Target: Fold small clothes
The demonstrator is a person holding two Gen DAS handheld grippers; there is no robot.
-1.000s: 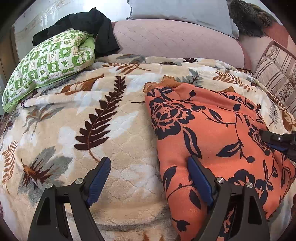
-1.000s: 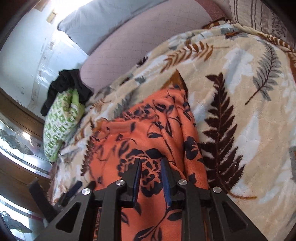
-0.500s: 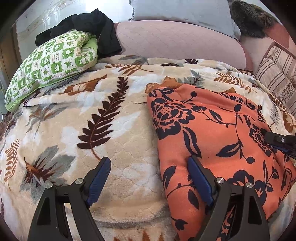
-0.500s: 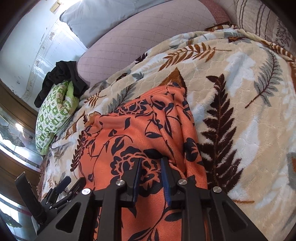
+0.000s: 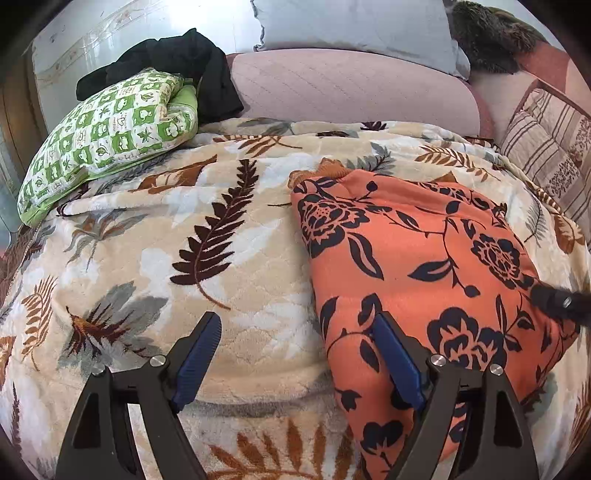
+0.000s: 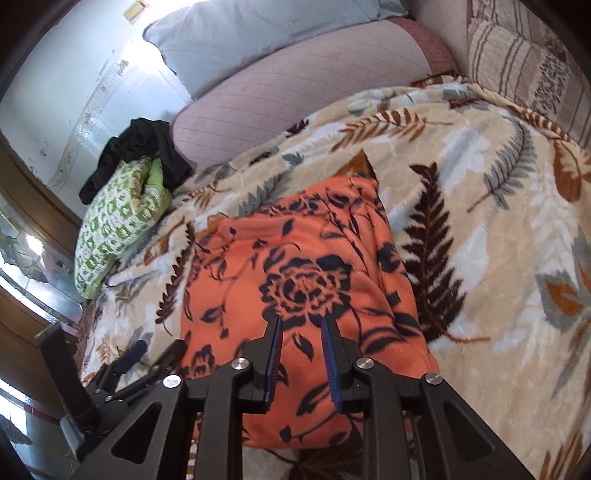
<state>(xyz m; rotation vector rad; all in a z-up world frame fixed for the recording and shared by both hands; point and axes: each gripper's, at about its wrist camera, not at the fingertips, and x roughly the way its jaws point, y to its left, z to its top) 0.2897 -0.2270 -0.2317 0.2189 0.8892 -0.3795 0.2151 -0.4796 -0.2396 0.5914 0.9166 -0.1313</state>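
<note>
An orange garment with a black flower print (image 5: pixel 424 266) lies folded on a leaf-patterned blanket (image 5: pixel 207 243); it also shows in the right wrist view (image 6: pixel 295 258). My left gripper (image 5: pixel 295 332) is wide open at the garment's near left edge, with its right finger (image 5: pixel 395 358) over the cloth and its left finger (image 5: pixel 199 350) over the blanket. My right gripper (image 6: pixel 301 325) hovers above the garment's near part with a narrow gap between its jaws and holds nothing. Its tip shows at the right in the left wrist view (image 5: pixel 557 301).
A green and white patterned pillow (image 5: pixel 107 136) with black clothes (image 5: pixel 184 62) on it lies at the back left. A pink bolster (image 5: pixel 351 92), a grey pillow (image 5: pixel 354 26) and a striped cushion (image 5: pixel 550 147) line the back and right.
My right gripper has pulled back and risen, and its jaws have parted a little. My left gripper has stayed open and drawn back slightly. The garment lies flatter.
</note>
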